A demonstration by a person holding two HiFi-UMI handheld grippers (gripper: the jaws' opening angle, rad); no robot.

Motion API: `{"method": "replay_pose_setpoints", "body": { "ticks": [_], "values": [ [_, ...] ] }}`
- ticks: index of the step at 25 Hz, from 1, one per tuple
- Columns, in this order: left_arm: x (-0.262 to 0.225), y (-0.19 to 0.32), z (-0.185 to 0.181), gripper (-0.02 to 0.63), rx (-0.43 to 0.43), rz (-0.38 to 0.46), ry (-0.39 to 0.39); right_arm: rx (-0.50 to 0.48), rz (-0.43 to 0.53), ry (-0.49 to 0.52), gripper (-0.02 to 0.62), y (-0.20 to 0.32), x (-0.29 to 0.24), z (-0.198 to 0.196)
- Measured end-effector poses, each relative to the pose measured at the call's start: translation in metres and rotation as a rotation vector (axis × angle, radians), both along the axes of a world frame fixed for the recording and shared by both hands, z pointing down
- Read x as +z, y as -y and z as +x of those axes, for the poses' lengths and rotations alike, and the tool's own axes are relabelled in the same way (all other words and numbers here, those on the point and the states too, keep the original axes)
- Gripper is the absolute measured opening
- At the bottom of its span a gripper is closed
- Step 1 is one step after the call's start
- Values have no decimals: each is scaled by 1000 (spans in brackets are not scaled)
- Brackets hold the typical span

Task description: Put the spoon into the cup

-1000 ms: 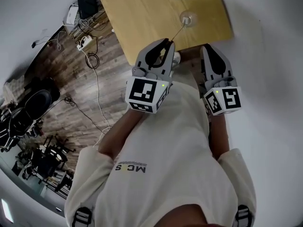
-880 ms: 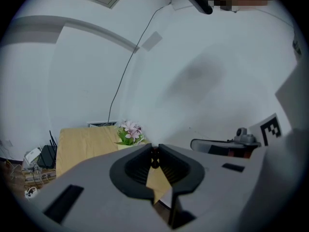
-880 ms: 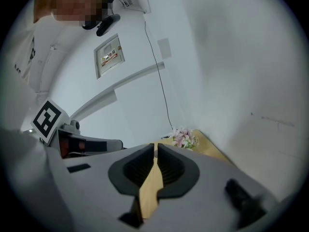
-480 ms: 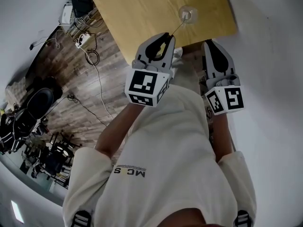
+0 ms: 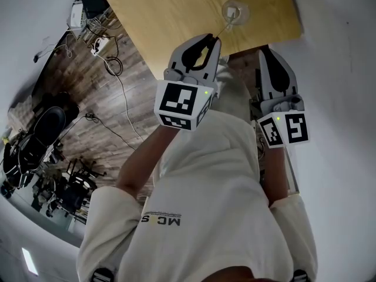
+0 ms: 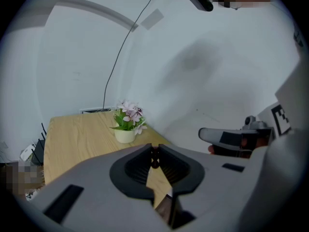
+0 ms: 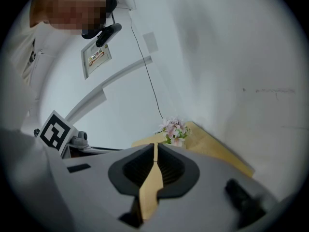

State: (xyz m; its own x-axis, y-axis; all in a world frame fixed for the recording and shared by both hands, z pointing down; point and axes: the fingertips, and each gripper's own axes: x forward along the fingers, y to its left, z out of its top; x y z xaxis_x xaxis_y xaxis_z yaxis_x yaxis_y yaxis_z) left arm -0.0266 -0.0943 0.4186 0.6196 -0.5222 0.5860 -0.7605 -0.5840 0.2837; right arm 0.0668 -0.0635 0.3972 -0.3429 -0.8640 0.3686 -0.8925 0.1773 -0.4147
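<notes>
Spoon meets cup: 1 clear glass cup (image 5: 235, 10) stands by the near edge of the desk (image 5: 170, 16), with 1 thin spoon (image 5: 224, 26) slanting out of it. The left gripper (image 5: 211, 38), raised over the desk edge, pinches the handle's end in closed fingers. The right gripper (image 5: 267, 51) hangs just to its right, fingers pressed together on nothing. 1 potted flower (image 6: 126, 128) sits at the far end.

Cup (image 5: 235, 10) stands on the table (image 5: 170, 16), near its front edge. Spoon (image 5: 223, 29) reaches into the cup, with its handle between the jaws of the left gripper (image 5: 210, 39). Right gripper (image 5: 268, 53) is just to the right. Flower pot (image 6: 125, 135) stands farther back on the table. Cables (image 5: 114, 75) lie on the floor, left of the table.
</notes>
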Motion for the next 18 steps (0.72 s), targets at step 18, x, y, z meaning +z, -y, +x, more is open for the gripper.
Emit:
{"method": "replay_pose_setpoints", "body": {
  "ticks": [18],
  "values": [
    [54, 11, 5, 52, 19, -67, 58, 51, -62, 36, 41, -6, 37, 14]
  ]
}}
